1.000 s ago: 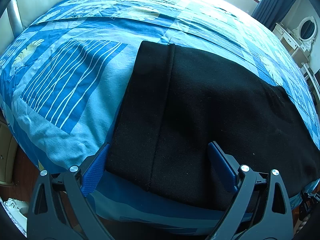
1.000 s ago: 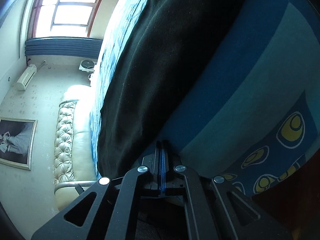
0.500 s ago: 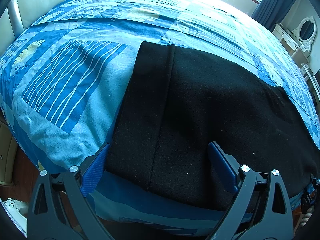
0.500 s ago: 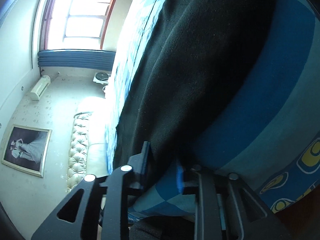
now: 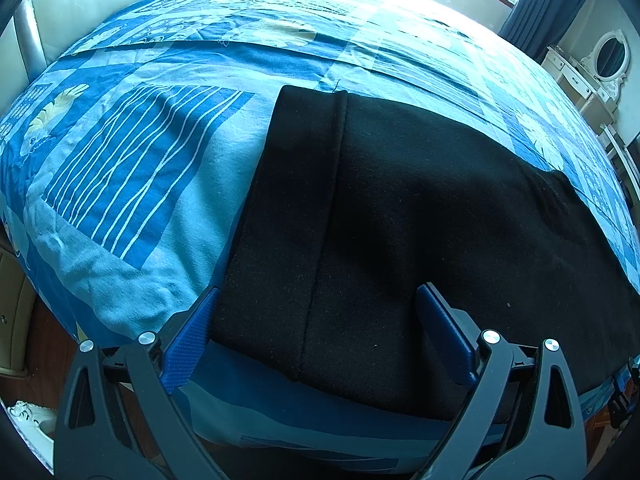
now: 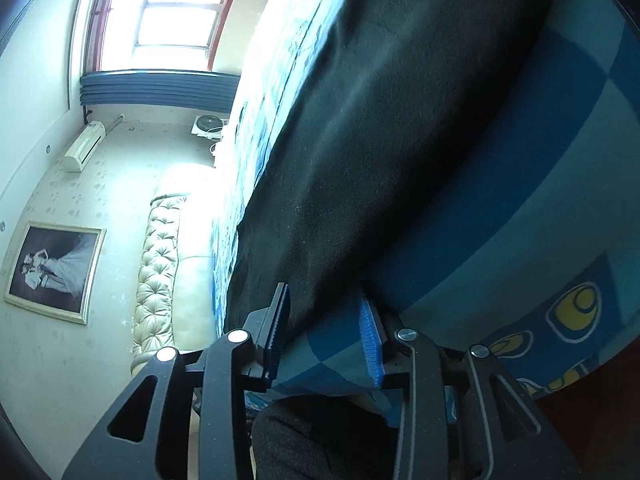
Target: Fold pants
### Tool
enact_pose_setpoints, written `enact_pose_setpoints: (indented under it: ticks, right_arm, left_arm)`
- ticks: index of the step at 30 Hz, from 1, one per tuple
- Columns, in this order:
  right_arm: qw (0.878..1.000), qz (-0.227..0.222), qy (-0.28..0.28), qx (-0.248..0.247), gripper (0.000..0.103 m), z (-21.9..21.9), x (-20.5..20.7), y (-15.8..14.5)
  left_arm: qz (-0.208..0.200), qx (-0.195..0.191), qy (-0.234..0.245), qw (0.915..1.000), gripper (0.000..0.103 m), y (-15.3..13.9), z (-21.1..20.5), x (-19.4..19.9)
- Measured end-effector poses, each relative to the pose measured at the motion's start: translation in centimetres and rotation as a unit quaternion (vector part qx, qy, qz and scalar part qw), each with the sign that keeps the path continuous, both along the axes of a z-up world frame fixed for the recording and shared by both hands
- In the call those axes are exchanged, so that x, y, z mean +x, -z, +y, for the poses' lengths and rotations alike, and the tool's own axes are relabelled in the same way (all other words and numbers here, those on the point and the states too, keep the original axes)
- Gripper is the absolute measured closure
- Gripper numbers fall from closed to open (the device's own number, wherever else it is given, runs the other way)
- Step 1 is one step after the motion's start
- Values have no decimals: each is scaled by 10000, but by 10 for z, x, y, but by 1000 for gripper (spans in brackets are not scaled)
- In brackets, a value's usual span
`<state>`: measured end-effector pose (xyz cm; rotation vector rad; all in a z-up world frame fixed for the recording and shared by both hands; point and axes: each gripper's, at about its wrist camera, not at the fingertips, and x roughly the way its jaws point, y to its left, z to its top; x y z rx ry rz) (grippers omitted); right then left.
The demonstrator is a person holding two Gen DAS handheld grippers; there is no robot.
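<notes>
Black pants (image 5: 420,216) lie flat on the blue bedspread (image 5: 132,184) | my left claw (image 5: 316,332) spread wide over the waistband edge | my right claw (image 6: 324,332) parted around the pants' edge and bedspread, not clamped.

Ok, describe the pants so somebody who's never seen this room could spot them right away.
Start at the big bed with the blue patchwork cover that fills the room. The pants lie flat along its near edge, between the open fingers of the left gripper. They are the only plain black thing there, a dark slab against the patterned blue fabric.
</notes>
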<state>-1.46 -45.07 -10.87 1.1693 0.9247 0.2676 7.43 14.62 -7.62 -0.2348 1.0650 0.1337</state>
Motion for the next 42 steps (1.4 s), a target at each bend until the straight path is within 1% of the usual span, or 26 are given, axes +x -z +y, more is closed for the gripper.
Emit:
enact_pose_setpoints:
  ticks: [3,5,7,8,9,10,12,13,14,17,21,22,24,28,29,31,32,33,34,35,37,38,40,42]
  right_arm:
    - [9959,-417,-141,-789,67,-40,-15,-36]
    - [9916,-597,158,-1134,67,-86,-27,-57]
    - [9886,-717,455,-1241,55,-139,-36,-72]
    - [9851,-682,632,-1445,49,-166,-38,-78]
    - [9789,-596,791,-1790,49,-191,-39,-83]
    - [9741,-527,841,-2030,49,-214,-36,-86]
    - [9657,-200,968,-2400,49,-258,-28,-84]
    - [9636,-66,1014,-2475,49,-276,-23,-80]
    - [9642,41,1028,-2443,49,-293,-18,-74]
    - [9665,313,1052,-2322,49,-321,0,-55]
    - [9693,423,986,-2212,49,-329,21,-34]
    - [9707,419,960,-2163,48,-323,29,-28]
    - [9743,289,836,-2073,36,-320,36,-25]
    - [9825,132,250,-1839,37,-307,52,-24]
    - [9836,107,31,-1798,39,-301,56,-24]
    - [9777,165,-263,-2077,42,-287,61,-27]
    - [9770,213,-311,-2097,49,-284,63,-27]
    - [9776,284,-290,-2067,58,-283,63,-26]
    - [9774,359,-271,-2067,65,-282,63,-25]
    - [9779,384,-312,-2033,77,-279,64,-25]
    - [9761,414,-271,-2116,79,-271,61,-29]
    - [9771,388,-241,-2077,81,-267,61,-32]
    - [9795,241,-108,-1995,81,-259,59,-42]
    - [9842,34,45,-1770,81,-250,56,-53]
  left_arm:
    - [-81,16,30,10000,6,-1,-1,-2]
    - [-165,52,42,9998,6,-4,-2,-5]
    - [-244,135,49,9996,7,-8,-5,-7]
    - [-305,176,61,9994,7,-11,-7,-9]
    - [-378,206,82,9990,7,-15,-9,-10]
    - [-455,244,95,9986,7,-20,-12,-12]
    - [-603,312,124,9976,7,-29,-17,-15]
    - [-662,345,141,9971,7,-33,-19,-16]
    - [-719,373,146,9966,7,-37,-21,-17]
    - [-851,467,44,9953,6,-49,-22,-20]
    - [-911,626,-113,9938,6,-57,-16,-21]
    - [-897,631,-156,9938,6,-58,-13,-20]
    - [-843,641,-272,9940,7,-58,-7,-20]
    - [-756,622,-365,9945,7,-56,-2,-21]
    - [-738,629,-359,9946,7,-55,-2,-21]
    - [-708,648,-335,9948,7,-52,-5,-20]
    - [-699,644,-323,9949,7,-51,-6,-21]
    - [-687,618,-302,9953,7,-50,-7,-21]
    - [-675,591,-273,9956,7,-48,-9,-20]
    - [-666,578,-237,9958,7,-47,-11,-20]
    - [-653,586,-152,9960,6,-45,-15,-19]
    - [-652,578,-102,9961,6,-45,-17,-18]
    - [-667,572,-2,9961,6,-45,-21,-18]
    - [-693,566,95,9959,6,-45,-24,-18]
